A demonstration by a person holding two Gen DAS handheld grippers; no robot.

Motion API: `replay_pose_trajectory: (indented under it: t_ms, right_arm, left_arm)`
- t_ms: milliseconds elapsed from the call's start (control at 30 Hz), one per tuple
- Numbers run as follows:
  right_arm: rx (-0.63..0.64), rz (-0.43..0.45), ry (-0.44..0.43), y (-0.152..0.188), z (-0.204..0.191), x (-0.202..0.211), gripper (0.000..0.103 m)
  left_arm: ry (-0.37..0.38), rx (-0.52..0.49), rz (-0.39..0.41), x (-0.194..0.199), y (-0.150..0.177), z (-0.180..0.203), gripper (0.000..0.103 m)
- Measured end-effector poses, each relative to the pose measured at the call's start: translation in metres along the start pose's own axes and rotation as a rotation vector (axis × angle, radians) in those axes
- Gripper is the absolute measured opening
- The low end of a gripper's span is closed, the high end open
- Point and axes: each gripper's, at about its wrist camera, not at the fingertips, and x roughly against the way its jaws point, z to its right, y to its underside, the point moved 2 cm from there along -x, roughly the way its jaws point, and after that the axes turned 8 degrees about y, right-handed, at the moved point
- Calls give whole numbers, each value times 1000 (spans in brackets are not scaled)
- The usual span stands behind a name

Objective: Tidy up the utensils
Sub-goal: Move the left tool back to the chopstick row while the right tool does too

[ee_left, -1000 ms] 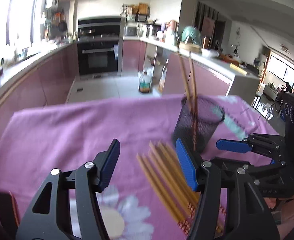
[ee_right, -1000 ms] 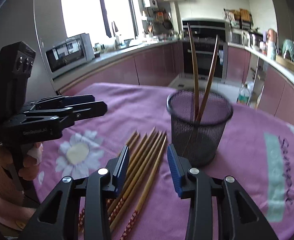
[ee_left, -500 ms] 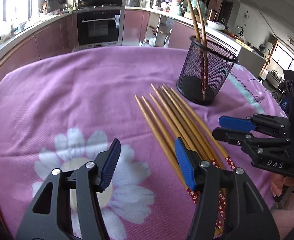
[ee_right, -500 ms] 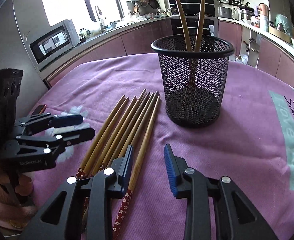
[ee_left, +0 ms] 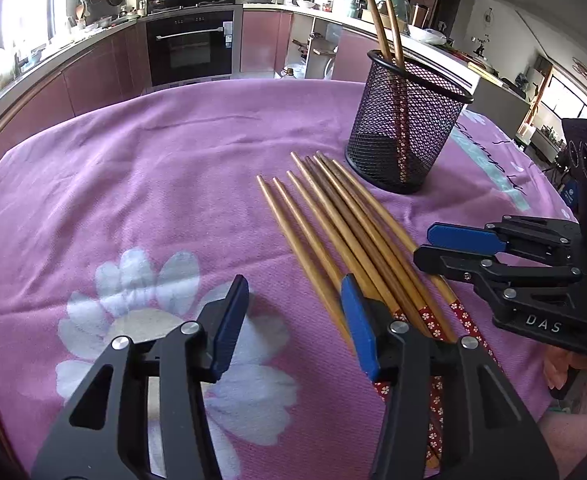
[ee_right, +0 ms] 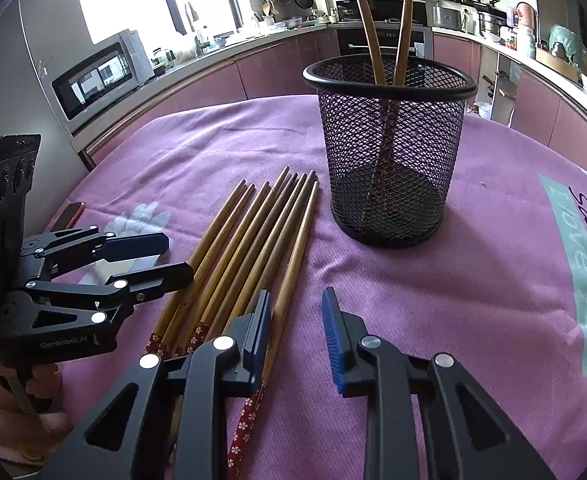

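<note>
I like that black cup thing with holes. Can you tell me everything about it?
The black mesh cup looks like wire metal, round, with a solid rim and base. It stands upright on the purple tablecloth. Two brown chopsticks lean inside, poking out the top. The loose chopsticks lie beside it, apparently not touching. No claw holds it.

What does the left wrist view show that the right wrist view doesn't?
Only the left wrist view: the large white flower print on the cloth, and the right hand-held gripper from the side.
Only the right wrist view: a microwave, teal lettering, and the left hand-held gripper from the side.
Both: loose chopsticks on the cloth, and the mesh cup holding two chopsticks.
</note>
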Motion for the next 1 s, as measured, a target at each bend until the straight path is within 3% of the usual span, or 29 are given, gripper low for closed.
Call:
replay_pose_trajectory:
  t_ms: [500,1000]
  right_arm:
    - [9,-9,33,0,-8,-4,14]
    - [41,-15,77,-13,-17,-15,15]
  left_arm:
    - [46,-26,-24,-3,1,1,26]
    - [13,-23,-33,-18,-15,2,26]
